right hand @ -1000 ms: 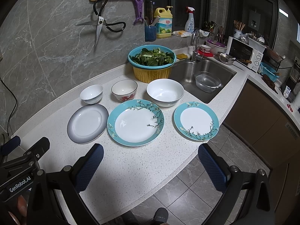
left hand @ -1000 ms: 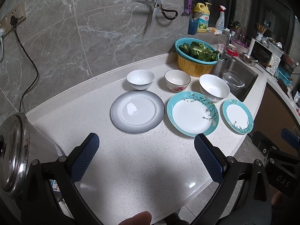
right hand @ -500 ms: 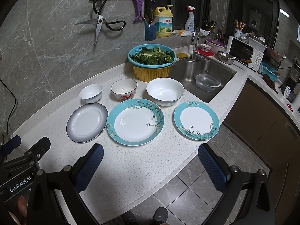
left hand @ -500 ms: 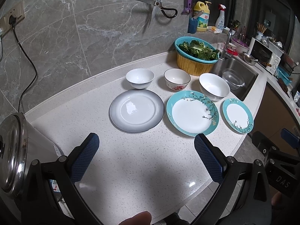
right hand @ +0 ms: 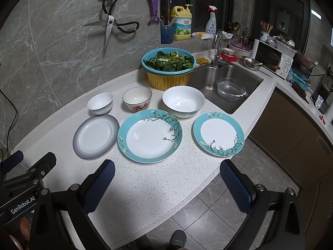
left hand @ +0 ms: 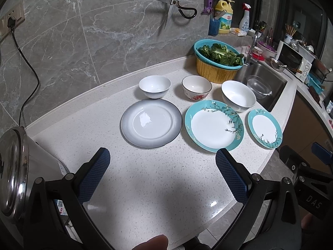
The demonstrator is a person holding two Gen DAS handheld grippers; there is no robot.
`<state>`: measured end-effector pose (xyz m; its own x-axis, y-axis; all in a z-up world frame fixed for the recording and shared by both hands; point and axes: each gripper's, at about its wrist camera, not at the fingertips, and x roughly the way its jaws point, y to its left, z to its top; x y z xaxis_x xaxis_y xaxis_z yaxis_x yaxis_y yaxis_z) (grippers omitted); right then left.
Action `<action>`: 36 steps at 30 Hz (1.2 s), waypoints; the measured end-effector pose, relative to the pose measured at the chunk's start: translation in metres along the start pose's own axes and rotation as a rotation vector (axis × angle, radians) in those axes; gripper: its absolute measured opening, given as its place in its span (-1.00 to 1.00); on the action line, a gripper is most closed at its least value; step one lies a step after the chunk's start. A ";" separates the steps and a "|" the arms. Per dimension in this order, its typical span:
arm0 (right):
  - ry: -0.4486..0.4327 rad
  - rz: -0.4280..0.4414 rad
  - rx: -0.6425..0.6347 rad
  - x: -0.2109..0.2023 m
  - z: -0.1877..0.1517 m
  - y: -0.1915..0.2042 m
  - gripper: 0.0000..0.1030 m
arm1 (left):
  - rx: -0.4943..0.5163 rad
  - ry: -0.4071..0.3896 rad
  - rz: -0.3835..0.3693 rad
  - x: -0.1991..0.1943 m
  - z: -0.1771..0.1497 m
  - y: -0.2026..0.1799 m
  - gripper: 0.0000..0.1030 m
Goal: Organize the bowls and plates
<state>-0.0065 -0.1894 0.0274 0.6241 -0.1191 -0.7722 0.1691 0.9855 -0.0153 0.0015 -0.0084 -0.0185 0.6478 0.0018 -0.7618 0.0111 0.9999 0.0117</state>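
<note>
Three plates lie in a row on the white counter: a grey-rimmed plate (left hand: 151, 123) (right hand: 96, 135), a large teal floral plate (left hand: 214, 126) (right hand: 149, 135) and a small teal floral plate (left hand: 264, 128) (right hand: 218, 133). Behind them stand a small white bowl (left hand: 154, 86) (right hand: 100, 103), a red-flower bowl (left hand: 196, 87) (right hand: 137, 99) and a large white bowl (left hand: 238, 98) (right hand: 183, 101). My left gripper (left hand: 162, 166) hovers open over the counter's near part, short of the plates. My right gripper (right hand: 166, 177) is open at the counter's front edge, empty.
A steel cooker (left hand: 14, 166) stands at the near left. A basket of greens (right hand: 169, 68) sits behind the bowls beside the sink (right hand: 229, 83), which holds a clear container. Scissors (right hand: 109, 25) hang on the wall. The floor drops off past the counter's front edge (right hand: 187, 204).
Both grippers have eased slightly forward toward the dishes; the dishes themselves have not moved and both stay open.
</note>
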 end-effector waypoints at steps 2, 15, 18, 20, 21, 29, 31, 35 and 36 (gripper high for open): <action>0.001 0.000 0.000 0.009 -0.003 0.001 1.00 | -0.001 0.004 0.000 0.003 0.005 0.000 1.00; 0.009 0.000 -0.005 0.021 0.004 0.007 1.00 | -0.006 0.024 -0.002 0.017 0.014 0.006 1.00; 0.011 0.001 -0.005 0.023 0.005 0.008 1.00 | -0.008 0.029 -0.001 0.019 0.015 0.007 1.00; 0.013 0.000 -0.006 0.022 0.005 0.008 1.00 | -0.009 0.032 -0.001 0.021 0.016 0.009 1.00; 0.015 0.000 -0.006 0.023 0.005 0.008 1.00 | -0.009 0.034 -0.003 0.022 0.017 0.009 0.99; 0.031 -0.003 -0.007 0.026 0.008 0.015 1.00 | -0.011 0.061 -0.036 0.041 0.018 0.020 0.99; 0.037 -0.002 -0.008 0.027 0.006 0.018 1.00 | -0.020 0.081 -0.043 0.050 0.016 0.028 0.99; 0.073 0.013 -0.006 0.040 0.005 0.025 1.00 | -0.071 0.153 -0.083 0.078 -0.002 0.060 0.99; 0.088 0.028 -0.003 0.043 0.004 0.025 1.00 | -0.101 0.173 -0.122 0.087 -0.009 0.072 0.99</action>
<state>0.0279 -0.1700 -0.0037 0.5591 -0.0806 -0.8252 0.1505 0.9886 0.0054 0.0512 0.0640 -0.0897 0.5064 -0.1248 -0.8532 -0.0008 0.9894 -0.1453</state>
